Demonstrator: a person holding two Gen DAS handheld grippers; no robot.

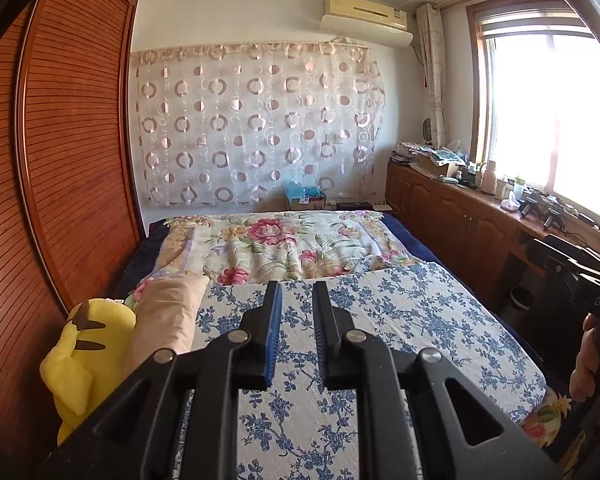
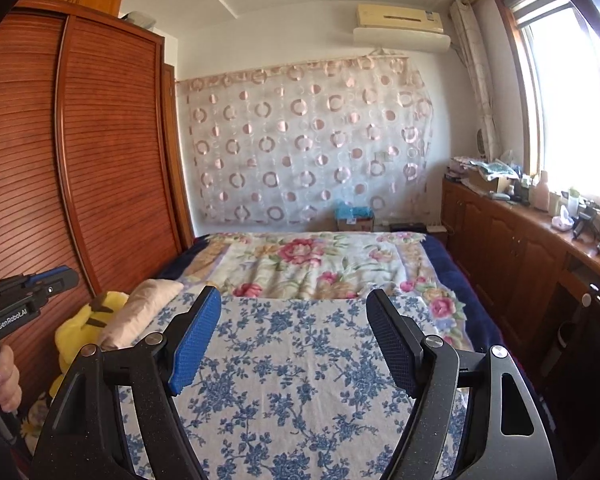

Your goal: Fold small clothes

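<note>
My left gripper (image 1: 297,286) hovers above the bed, its jaws a narrow gap apart with nothing between them. My right gripper (image 2: 294,294) stands wide open over the same bed, also with nothing in it. Under both lies a white cloth with blue flowers (image 1: 380,320) (image 2: 292,360), spread flat on the mattress. I see no small garment in either view. From the right wrist the left gripper's body (image 2: 28,284) shows at the left edge, held by a hand (image 2: 4,376). The right gripper's body (image 1: 580,276) shows at the right edge of the left wrist view.
A pink-flowered quilt (image 1: 284,244) covers the far half of the bed. A beige pillow (image 1: 168,312) and a yellow plush toy (image 1: 84,344) lie along the left side by the wooden wardrobe (image 1: 60,160). A cluttered wooden cabinet (image 1: 460,216) runs under the window on the right.
</note>
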